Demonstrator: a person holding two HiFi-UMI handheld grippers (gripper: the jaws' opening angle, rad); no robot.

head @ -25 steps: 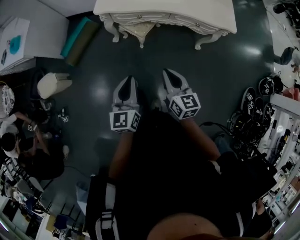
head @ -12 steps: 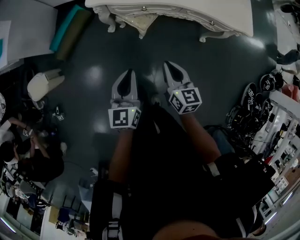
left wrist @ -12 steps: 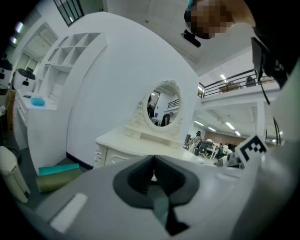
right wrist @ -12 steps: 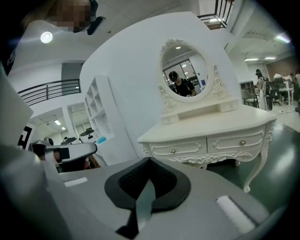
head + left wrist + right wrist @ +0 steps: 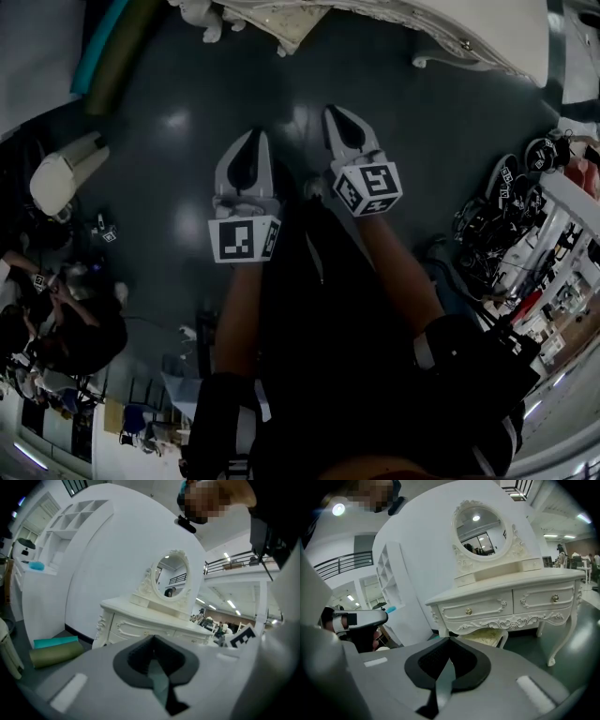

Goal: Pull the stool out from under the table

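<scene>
Stool (image 5: pixel 486 636) with cream padded seat sits under carved white table (image 5: pixel 508 605).

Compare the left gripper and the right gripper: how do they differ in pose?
The right gripper reaches nearer the table than the left gripper. The left cube shows mainly one marker face to the head view; the right cube is turned, showing two. Both have shut jaws, hold nothing and point toward the table.
</scene>
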